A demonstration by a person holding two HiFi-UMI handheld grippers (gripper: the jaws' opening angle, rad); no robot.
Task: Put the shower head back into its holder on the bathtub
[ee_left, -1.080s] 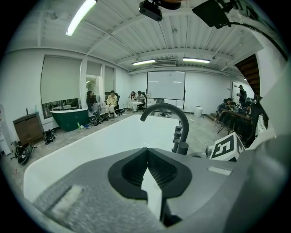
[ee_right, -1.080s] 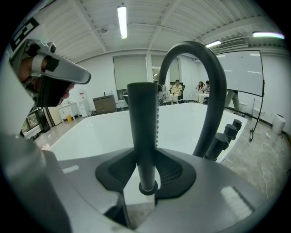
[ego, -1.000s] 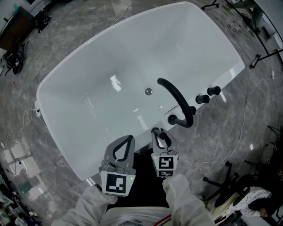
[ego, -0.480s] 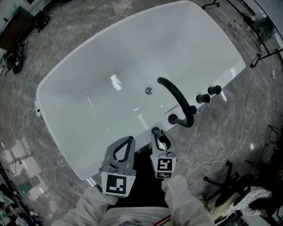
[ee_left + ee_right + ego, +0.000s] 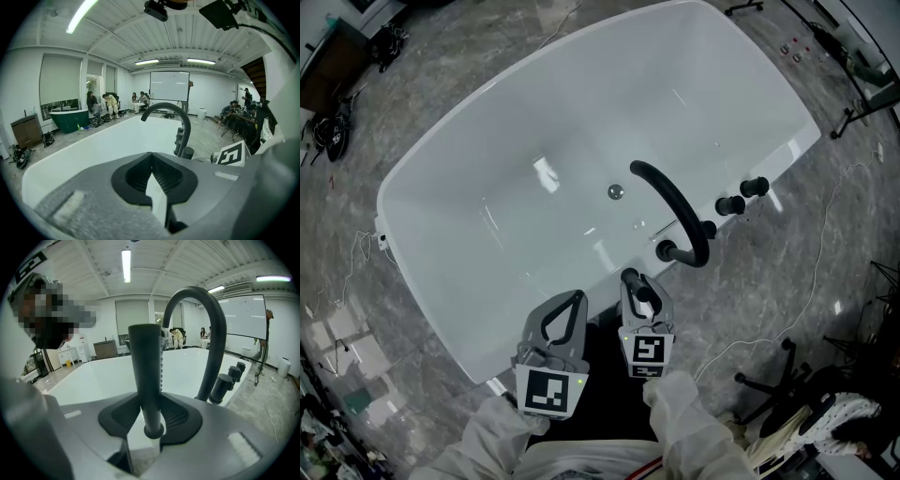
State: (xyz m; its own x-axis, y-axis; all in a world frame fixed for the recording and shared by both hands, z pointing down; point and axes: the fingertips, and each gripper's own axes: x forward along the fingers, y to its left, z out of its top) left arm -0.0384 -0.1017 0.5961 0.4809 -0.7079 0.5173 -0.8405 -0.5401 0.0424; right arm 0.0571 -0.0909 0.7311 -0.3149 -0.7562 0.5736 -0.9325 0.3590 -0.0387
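Black shower head [image 5: 144, 362] stands upright, clamped in the right tongs [image 5: 637, 281], near the bathtub [image 5: 469, 234] rim. Not yet seated in what looks like the holder [image 5: 666, 250] beside the faucet [image 5: 675, 202]. Left tongs [image 5: 574, 298] closed, empty. Insertion still to do.

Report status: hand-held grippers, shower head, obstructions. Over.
Left hand-held gripper shut, empty. Right hand-held gripper shut on shower head, held upright by tub. Spout close ahead, not touching.
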